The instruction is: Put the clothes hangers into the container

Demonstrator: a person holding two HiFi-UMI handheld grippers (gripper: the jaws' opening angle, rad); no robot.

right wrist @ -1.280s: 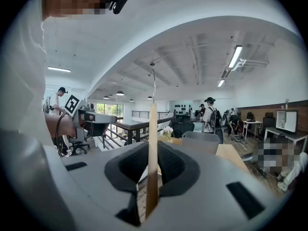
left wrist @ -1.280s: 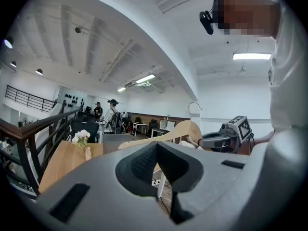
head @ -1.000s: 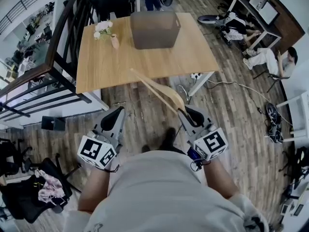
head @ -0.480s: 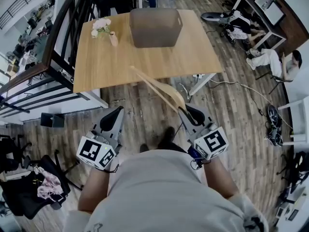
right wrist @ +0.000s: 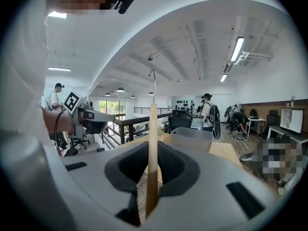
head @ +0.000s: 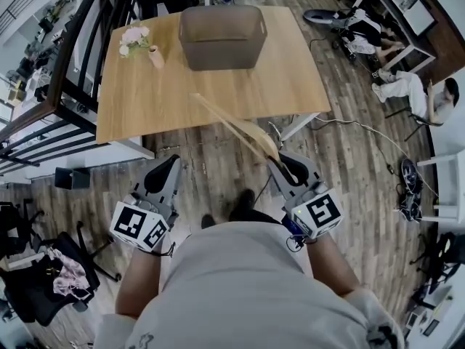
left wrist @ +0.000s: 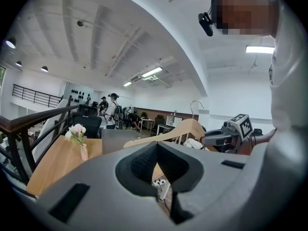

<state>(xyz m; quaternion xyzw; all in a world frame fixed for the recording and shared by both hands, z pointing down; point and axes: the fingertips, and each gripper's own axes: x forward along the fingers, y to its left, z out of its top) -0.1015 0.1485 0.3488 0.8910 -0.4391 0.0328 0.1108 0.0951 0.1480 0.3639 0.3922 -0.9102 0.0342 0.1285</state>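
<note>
A wooden clothes hanger (head: 236, 127) sticks up and forward from my right gripper (head: 285, 167), which is shut on its lower end; in the right gripper view the hanger (right wrist: 152, 153) stands edge-on between the jaws with its metal hook (right wrist: 153, 83) on top. My left gripper (head: 163, 174) is shut and holds nothing; the hanger (left wrist: 178, 130) shows to its right in the left gripper view. The grey container (head: 221, 26) sits at the far side of the wooden table (head: 145, 100), ahead of both grippers.
A small vase of flowers (head: 140, 43) stands on the table's far left. A dark railing (head: 69, 71) runs along the table's left side. Cables and a power strip (head: 280, 126) lie on the wood floor under the table's near edge. A seated person (head: 418, 89) is at the right.
The table and container have shifted slightly left and nearer in the head view. Both grippers keep their pose, the right still holding the hanger.
</note>
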